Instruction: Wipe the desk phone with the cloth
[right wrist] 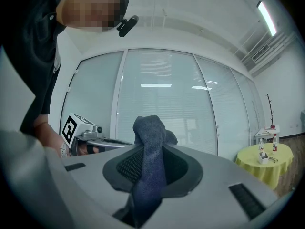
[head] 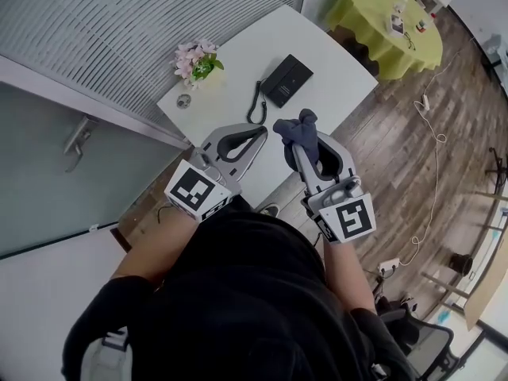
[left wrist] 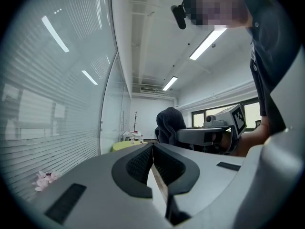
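Note:
A black desk phone (head: pixel 286 80) with a coiled cord lies on the white table (head: pixel 238 94), beyond both grippers. My right gripper (head: pixel 303 136) is shut on a dark blue-grey cloth (head: pixel 299 132), which bunches up above its tips; the same cloth (right wrist: pixel 149 162) runs down between the jaws in the right gripper view. My left gripper (head: pixel 258 133) is shut with nothing in it, its jaws meeting at the tips (left wrist: pixel 152 147). Both are held in the air above the table's near edge, short of the phone. The right gripper with the cloth (left wrist: pixel 167 125) shows in the left gripper view.
A pot of pink flowers (head: pixel 197 60) and a small round disc (head: pixel 184 101) stand at the table's left end. A glass wall with blinds (head: pixel 119 30) runs along the left. A round yellow-clothed table (head: pixel 393 22) stands further off, and cables (head: pixel 429 133) lie on the wooden floor.

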